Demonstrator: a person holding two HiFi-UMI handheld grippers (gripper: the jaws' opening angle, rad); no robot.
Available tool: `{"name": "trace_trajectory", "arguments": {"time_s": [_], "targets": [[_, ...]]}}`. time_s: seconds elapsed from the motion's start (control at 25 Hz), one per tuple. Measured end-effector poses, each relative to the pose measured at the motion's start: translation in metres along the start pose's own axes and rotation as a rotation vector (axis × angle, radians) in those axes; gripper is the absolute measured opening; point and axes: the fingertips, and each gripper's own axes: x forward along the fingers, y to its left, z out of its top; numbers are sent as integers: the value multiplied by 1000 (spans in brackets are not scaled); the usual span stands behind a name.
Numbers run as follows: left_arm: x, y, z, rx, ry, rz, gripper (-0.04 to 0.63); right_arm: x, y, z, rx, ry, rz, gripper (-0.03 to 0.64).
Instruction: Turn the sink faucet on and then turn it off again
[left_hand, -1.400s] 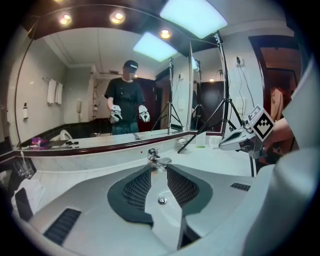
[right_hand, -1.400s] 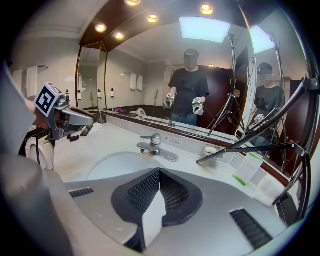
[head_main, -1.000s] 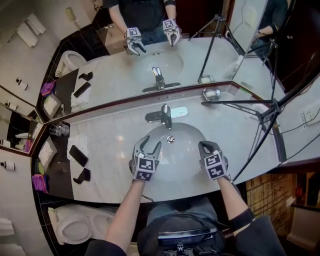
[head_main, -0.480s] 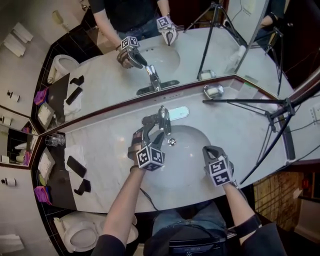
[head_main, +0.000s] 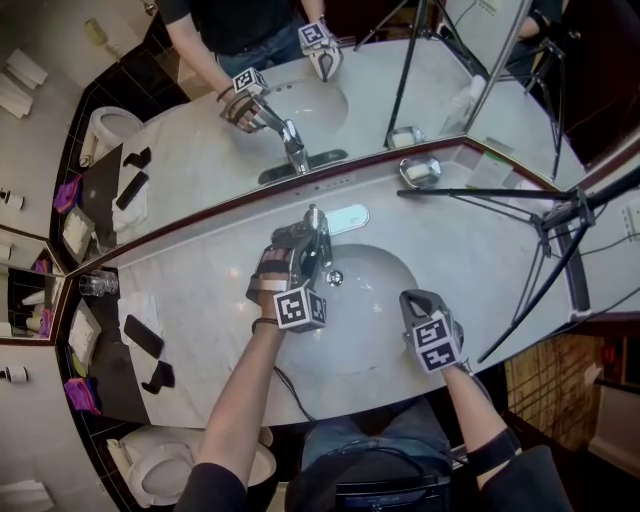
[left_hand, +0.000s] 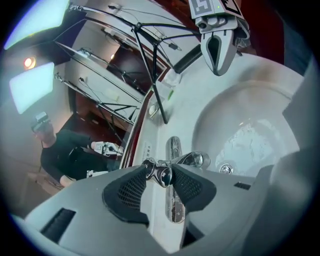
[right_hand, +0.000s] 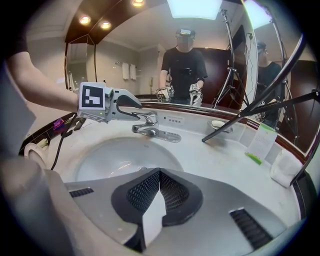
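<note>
— So, where do we have the left gripper?

— Right at the faucet. Its jaws have just been closing, and the pads now clamp the tip of the faucet handle from both sides.

— And where does the handle point?

— Away from the mirror behind the faucet, toward us, above the spout.

— What about our right gripper?

— Clenched on nothing, with the pads pressed together. We hold it to the right of the faucet and nearer to us, well apart from it, above the front part of the sink basin.

— What else do we see around the faucet?

— The spout reaches out over the basin, and the drain lies just in front of it. A soap dish sits to the faucet's right, close to the mirror. We cannot tell whether water is running.
</note>
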Motion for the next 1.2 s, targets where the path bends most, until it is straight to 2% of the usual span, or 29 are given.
{"name": "trace_trajectory", "arguments": {"time_s": [0.08, 0.2, 0.4, 0.64, 0.8, 1.2], "targets": [[-1, 4, 1, -14, 1, 13, 130, -1, 0, 0, 1, 1, -1, 20], [-1, 6, 1, -31, 6, 13, 134, -3, 2, -2, 3, 4, 1, 20], [0, 12, 2, -52, 16, -2, 186, -4, 5, -5, 1, 6, 8, 20], [0, 17, 1, -88, 24, 0, 184, -6, 5, -2, -7, 3, 9, 20], [6, 45, 7, -125, 23, 34, 183, -6, 4, -2, -6, 1, 10, 20], [12, 55, 8, -143, 20, -20, 186, -6, 1, 5, -3, -9, 11, 20]]}}
